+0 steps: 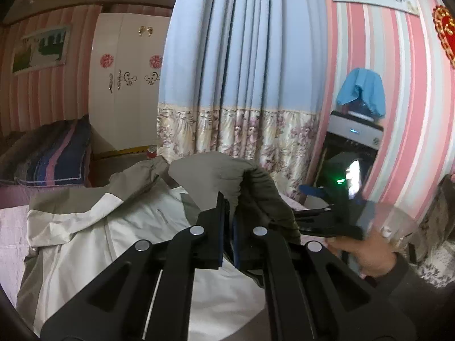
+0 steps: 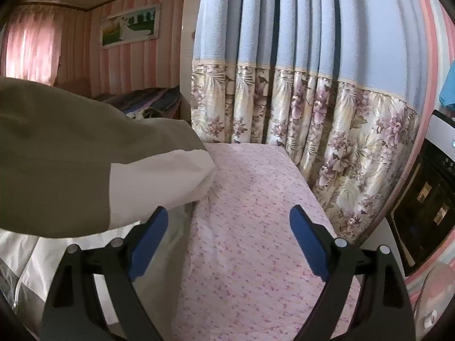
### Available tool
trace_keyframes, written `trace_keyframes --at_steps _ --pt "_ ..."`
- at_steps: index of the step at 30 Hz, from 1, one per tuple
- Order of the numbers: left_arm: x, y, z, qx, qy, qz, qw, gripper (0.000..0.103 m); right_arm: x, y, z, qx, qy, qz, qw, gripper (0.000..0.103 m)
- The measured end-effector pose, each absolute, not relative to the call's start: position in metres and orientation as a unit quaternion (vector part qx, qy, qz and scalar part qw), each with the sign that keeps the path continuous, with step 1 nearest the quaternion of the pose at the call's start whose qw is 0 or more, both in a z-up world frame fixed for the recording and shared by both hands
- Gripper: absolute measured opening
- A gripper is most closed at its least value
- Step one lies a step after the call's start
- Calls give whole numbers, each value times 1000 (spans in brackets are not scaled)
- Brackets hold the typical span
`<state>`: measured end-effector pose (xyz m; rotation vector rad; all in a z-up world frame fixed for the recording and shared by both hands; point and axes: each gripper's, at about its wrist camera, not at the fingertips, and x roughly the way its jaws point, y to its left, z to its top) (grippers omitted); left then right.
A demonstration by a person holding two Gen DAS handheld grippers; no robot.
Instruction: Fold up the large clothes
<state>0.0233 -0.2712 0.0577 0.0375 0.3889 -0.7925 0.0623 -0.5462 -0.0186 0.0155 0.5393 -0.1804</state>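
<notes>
A large white and olive-grey jacket (image 1: pixel 113 238) lies spread on a pink patterned bed sheet (image 2: pixel 256 199). My left gripper (image 1: pixel 229 201) is shut on the ribbed olive cuff of its sleeve (image 1: pixel 256 187) and holds it lifted above the jacket body. My right gripper (image 2: pixel 229 216) is open and empty, low over the sheet, just right of the raised olive and white sleeve (image 2: pixel 85 159). The right gripper also shows in the left wrist view (image 1: pixel 315 190), held by a hand (image 1: pixel 366 253).
A blue and floral curtain (image 2: pixel 312 85) hangs behind the bed. A striped pillow (image 1: pixel 54 156) lies at the left. A white wardrobe (image 1: pixel 125 85) stands behind it. A dark appliance (image 2: pixel 426 207) with a blue cloth (image 1: pixel 361 88) on top stands at the right.
</notes>
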Motion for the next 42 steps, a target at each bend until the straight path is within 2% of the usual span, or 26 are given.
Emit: trace_keyframes --at_steps 10,16,26,42 --pt "3 -311 66 14 176 -435 883 3 62 -555 -26 17 277 -94 956 88" --pt "24 -299 67 24 177 -408 895 3 61 -573 -37 30 286 -102 952 88" --pt "128 -201 56 89 188 -228 951 3 82 -554 -25 7 277 -85 957 88" --pt "270 -61 -2 52 257 -47 964 4 198 -491 19 -57 257 -41 964 90"
